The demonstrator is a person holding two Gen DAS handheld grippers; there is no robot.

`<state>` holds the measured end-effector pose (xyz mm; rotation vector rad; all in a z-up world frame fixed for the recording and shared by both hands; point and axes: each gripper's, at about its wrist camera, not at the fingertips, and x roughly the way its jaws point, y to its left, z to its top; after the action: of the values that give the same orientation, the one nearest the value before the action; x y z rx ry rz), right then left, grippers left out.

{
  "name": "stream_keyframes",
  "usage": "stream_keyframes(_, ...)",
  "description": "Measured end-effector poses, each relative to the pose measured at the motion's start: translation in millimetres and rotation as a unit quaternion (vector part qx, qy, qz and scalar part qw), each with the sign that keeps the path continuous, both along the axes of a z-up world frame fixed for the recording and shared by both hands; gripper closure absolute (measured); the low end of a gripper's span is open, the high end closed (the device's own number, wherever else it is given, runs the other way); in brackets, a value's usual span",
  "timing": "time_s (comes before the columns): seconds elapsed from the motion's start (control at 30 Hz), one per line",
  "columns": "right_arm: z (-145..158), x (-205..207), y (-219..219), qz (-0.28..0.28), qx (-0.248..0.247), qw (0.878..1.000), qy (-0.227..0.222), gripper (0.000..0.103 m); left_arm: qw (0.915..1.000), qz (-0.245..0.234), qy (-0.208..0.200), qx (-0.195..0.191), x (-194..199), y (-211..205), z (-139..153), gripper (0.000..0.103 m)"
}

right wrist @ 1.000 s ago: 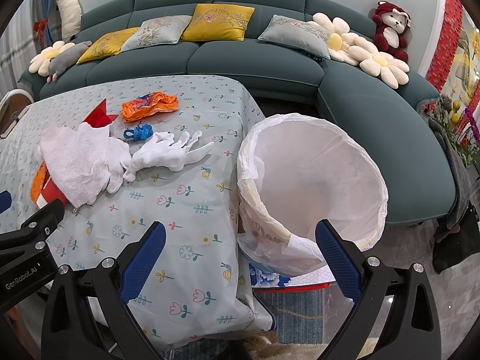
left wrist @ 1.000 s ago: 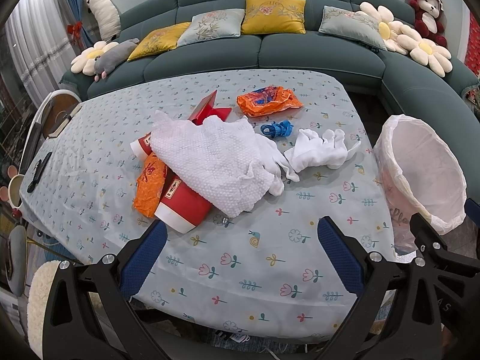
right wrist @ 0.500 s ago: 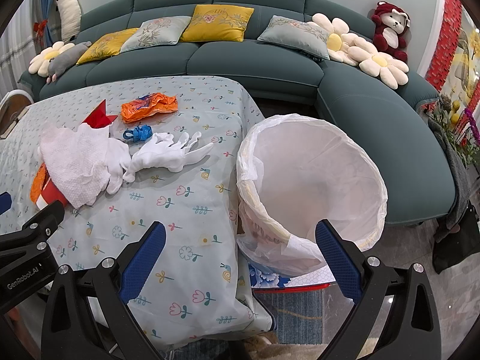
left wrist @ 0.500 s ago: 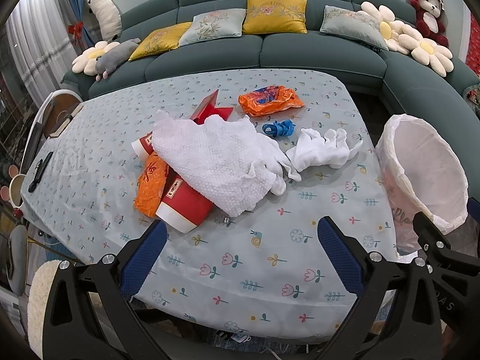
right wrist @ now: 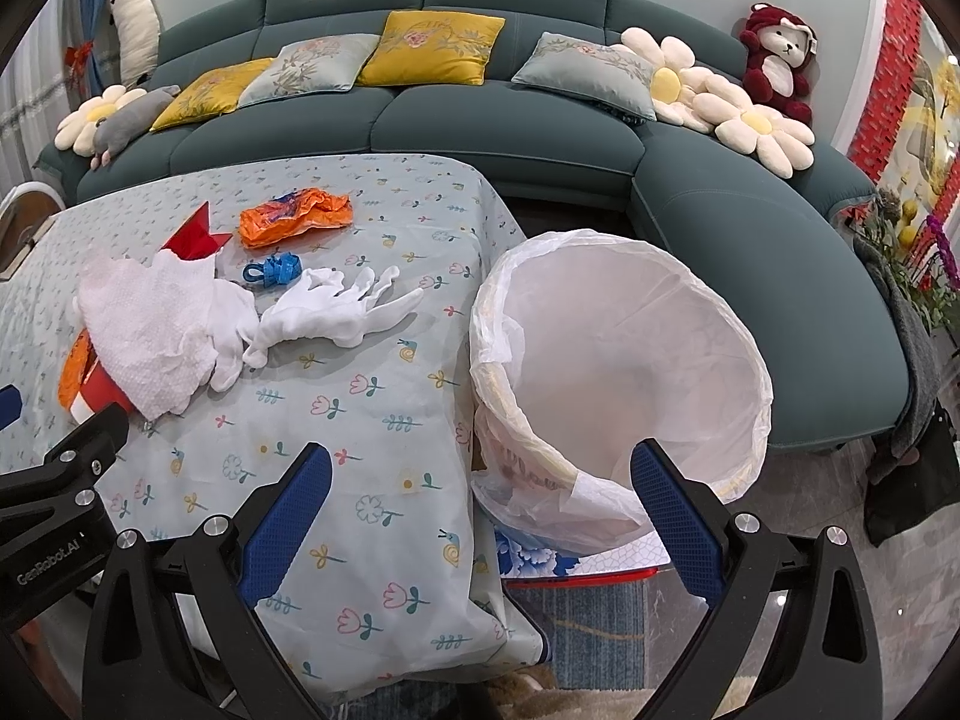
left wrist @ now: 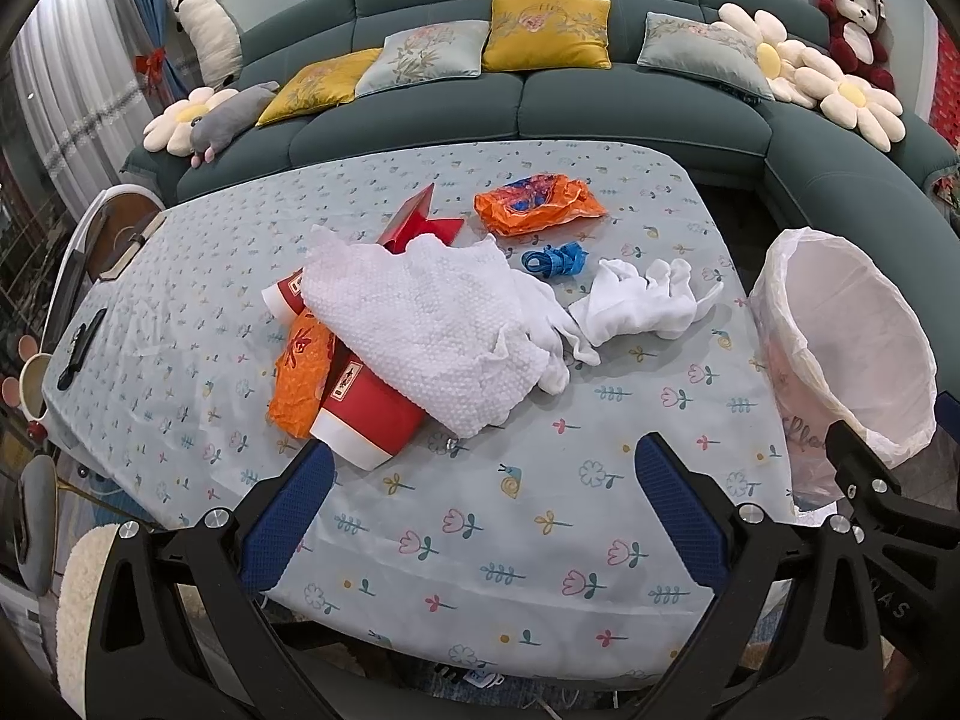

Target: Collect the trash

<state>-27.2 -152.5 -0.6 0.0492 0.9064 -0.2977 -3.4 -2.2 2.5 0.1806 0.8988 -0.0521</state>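
Both grippers, left (left wrist: 483, 507) and right (right wrist: 480, 507), gape, grasping nothing. A crumpled white towel (left wrist: 432, 324) drapes red cups (left wrist: 372, 414) on the worktop (left wrist: 540, 516); the lined bin (right wrist: 618, 378) stands beside it.

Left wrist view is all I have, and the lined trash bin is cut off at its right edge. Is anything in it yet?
Observer: No. The right wrist view looks into the trash bin, and its white liner holds nothing.
Operator: Is the right gripper carrying something?
Observer: No. The right gripper is open, with nothing between its fingers.
Operator: What does the bin stand on?
Observer: A blue-and-white patterned surface with a red edge, low beside the table.
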Motion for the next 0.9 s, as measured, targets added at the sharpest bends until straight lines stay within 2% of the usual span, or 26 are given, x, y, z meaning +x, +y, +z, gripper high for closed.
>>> stream_keyframes(0.9,-0.5,-1.0,-2.4,-0.009,-0.001,1.0,-0.008,0.007,0.9999,-0.006,-0.007,-0.007,-0.3,-3.6,3.4,0.007)
